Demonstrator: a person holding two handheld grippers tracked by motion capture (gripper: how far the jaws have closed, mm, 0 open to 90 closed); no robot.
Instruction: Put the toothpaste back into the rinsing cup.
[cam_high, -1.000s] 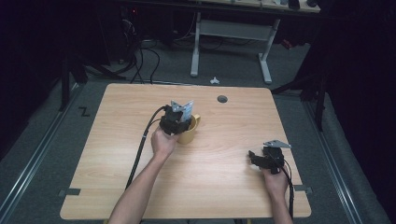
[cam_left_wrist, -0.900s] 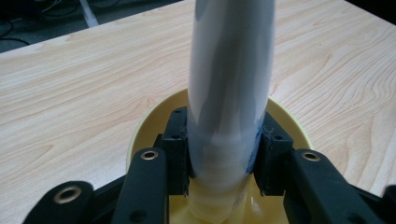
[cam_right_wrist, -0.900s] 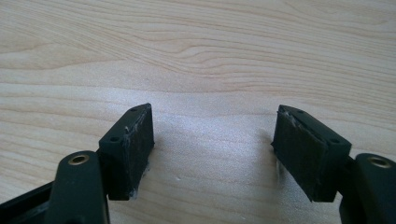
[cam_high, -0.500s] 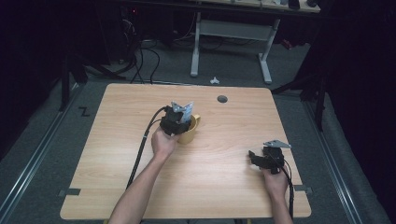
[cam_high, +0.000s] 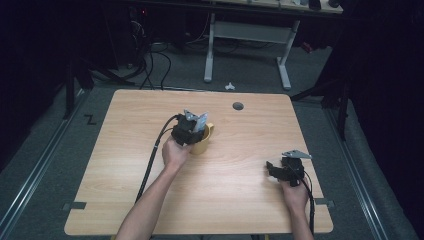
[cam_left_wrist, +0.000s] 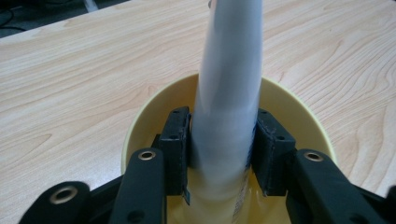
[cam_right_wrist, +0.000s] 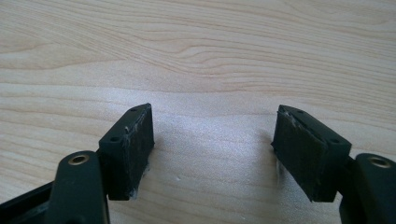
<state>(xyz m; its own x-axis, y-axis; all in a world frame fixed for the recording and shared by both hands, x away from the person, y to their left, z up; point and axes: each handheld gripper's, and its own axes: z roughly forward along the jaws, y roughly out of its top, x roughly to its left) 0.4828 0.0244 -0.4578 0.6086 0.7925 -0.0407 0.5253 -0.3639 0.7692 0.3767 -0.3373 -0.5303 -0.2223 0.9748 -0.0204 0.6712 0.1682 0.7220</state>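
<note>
The person's bare left forearm comes up from the bottom edge of the high view and slants toward the middle of the table, its hand (cam_high: 175, 152) wrapped round the body of the black two-jaw left gripper (cam_high: 192, 131), which points away and down. In the left gripper view its jaws stand close together, and the pads (cam_left_wrist: 176, 149) press on a pale upright object from both sides. The right hand (cam_high: 295, 192) rests low near the table's right front, holding the black right gripper (cam_right_wrist: 212, 149) with jaws spread wide and nothing between them.
</note>
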